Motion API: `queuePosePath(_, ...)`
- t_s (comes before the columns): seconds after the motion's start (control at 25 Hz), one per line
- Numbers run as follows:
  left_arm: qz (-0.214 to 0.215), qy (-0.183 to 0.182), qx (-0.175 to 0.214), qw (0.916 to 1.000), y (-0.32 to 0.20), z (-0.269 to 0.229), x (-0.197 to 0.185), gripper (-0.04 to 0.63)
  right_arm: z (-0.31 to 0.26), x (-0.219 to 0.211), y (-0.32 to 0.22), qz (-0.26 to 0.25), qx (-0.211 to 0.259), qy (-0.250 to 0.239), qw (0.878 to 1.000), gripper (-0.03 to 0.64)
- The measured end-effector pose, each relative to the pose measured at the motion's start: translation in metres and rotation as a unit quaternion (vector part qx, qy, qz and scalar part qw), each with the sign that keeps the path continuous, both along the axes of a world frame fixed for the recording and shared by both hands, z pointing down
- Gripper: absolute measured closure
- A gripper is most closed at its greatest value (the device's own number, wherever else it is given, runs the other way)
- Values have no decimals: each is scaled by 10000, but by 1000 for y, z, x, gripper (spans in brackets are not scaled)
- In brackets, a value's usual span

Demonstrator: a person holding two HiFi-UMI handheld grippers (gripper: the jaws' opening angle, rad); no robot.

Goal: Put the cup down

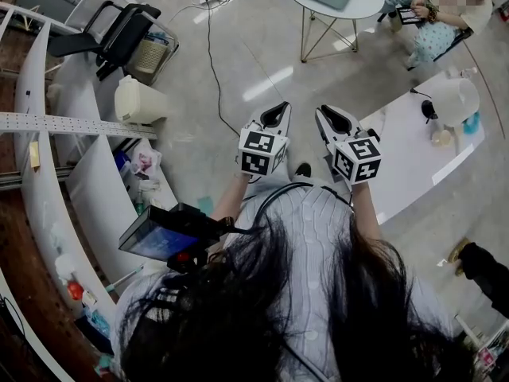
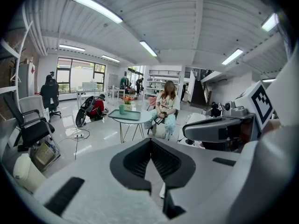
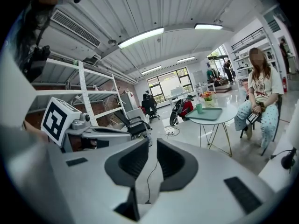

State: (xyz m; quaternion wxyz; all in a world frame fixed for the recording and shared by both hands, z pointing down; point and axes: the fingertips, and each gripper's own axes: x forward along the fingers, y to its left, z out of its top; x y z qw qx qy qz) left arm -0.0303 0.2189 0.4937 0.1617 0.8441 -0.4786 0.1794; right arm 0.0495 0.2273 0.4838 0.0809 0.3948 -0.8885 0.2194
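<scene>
A small green cup (image 2: 121, 109) stands on a green tray (image 2: 126, 115) on a round white table (image 1: 362, 2) some way ahead across the floor. The right gripper view shows the same cup (image 3: 199, 108) and tray (image 3: 206, 114). Both grippers are held side by side in front of the person's chest, far from that table. My left gripper (image 1: 284, 106) (image 2: 150, 140) is shut, tips touching, with nothing in it. On my right gripper (image 1: 320, 111) (image 3: 152, 143) the jaws stand a narrow gap apart, and only floor shows between them.
A person sits on a chair (image 1: 437, 10) beside the round table. A white counter (image 1: 413, 153) runs along the right, and curved white shelving (image 1: 87, 189) along the left. An office chair (image 1: 119, 30), a white bin (image 1: 139, 100) and a floor cable (image 1: 211, 50) lie ahead on the left.
</scene>
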Motion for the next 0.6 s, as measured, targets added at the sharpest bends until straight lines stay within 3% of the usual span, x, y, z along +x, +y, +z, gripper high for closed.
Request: queuePosePath(0.6, -46, 20, 2, 10000, -14, -1, -3, 579, -4, -8, -15, -126, 70, 27, 9999, 545)
